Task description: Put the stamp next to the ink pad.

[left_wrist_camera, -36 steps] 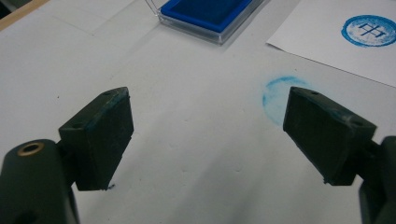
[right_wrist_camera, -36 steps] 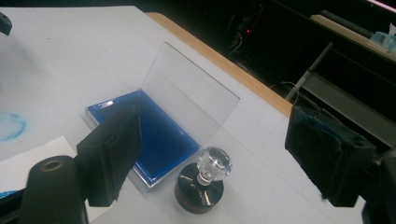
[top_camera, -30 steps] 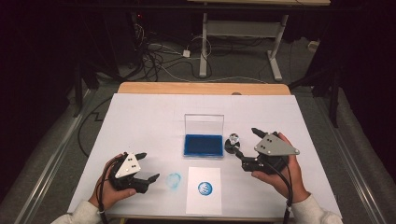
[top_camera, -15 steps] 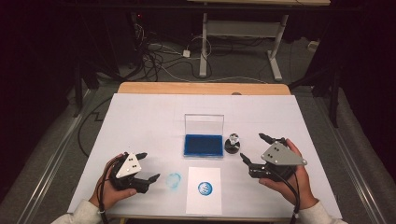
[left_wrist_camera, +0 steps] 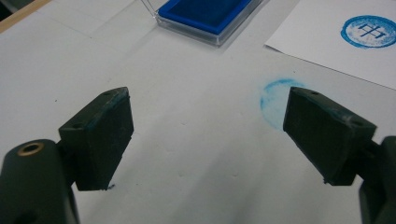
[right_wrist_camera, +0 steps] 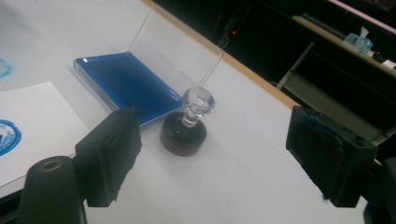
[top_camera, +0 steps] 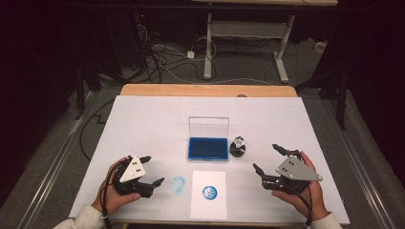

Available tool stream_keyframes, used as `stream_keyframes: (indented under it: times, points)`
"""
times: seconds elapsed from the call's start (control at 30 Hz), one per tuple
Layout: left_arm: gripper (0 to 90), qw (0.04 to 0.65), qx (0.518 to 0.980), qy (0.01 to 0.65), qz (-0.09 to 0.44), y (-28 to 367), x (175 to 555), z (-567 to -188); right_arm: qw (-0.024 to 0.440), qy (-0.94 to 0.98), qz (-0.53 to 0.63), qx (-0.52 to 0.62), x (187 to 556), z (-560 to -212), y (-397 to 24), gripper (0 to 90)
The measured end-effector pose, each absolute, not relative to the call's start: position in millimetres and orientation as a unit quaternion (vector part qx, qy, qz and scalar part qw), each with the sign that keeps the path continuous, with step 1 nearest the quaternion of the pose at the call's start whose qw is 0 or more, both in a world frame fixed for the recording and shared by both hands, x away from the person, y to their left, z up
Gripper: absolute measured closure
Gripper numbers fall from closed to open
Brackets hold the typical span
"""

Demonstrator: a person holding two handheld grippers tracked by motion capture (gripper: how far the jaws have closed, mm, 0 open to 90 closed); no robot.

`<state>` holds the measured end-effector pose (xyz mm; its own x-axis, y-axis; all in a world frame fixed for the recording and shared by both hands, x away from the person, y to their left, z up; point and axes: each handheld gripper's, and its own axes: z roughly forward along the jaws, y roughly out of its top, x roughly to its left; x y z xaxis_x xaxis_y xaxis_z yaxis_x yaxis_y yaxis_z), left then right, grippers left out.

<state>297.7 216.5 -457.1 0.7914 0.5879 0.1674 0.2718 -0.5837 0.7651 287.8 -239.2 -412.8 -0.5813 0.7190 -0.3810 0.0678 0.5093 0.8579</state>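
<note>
A blue ink pad (top_camera: 207,147) (right_wrist_camera: 123,85) lies in a clear case with its lid raised, mid-table. Right of it a round stamp (top_camera: 238,147) (right_wrist_camera: 187,126) with a clear knob stands upright by itself. A white paper sheet (top_camera: 208,194) (left_wrist_camera: 336,42) near the front edge bears a blue round print (top_camera: 209,192) (left_wrist_camera: 371,31). My right gripper (top_camera: 270,159) is open, resting at the front right, a short way from the stamp. My left gripper (top_camera: 152,170) is open at the front left, with nothing between its jaws.
A blue ink smudge (top_camera: 177,184) (left_wrist_camera: 275,100) marks the white table cover (top_camera: 157,119) just left of the paper. The wooden table edge (top_camera: 205,89) runs along the back. Beyond it are cables and a desk frame (top_camera: 243,33) on the floor.
My right gripper has drawn back from the stamp toward the front right of the table. The left gripper has stayed in place.
</note>
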Motion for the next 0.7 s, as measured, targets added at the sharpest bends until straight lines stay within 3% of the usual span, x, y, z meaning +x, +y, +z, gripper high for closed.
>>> stream_keyframes:
  times: [0.27,0.7]
  points:
    - [15.6,0.383,0.864,0.253,0.208,217,297,-457,0.398,0.777,0.415,0.258,281,-428,-250,17.8]
    - [15.5,0.383,0.862,0.248,0.22,216,301,-454,0.378,0.772,0.411,0.305,274,-453,-277,16.7]
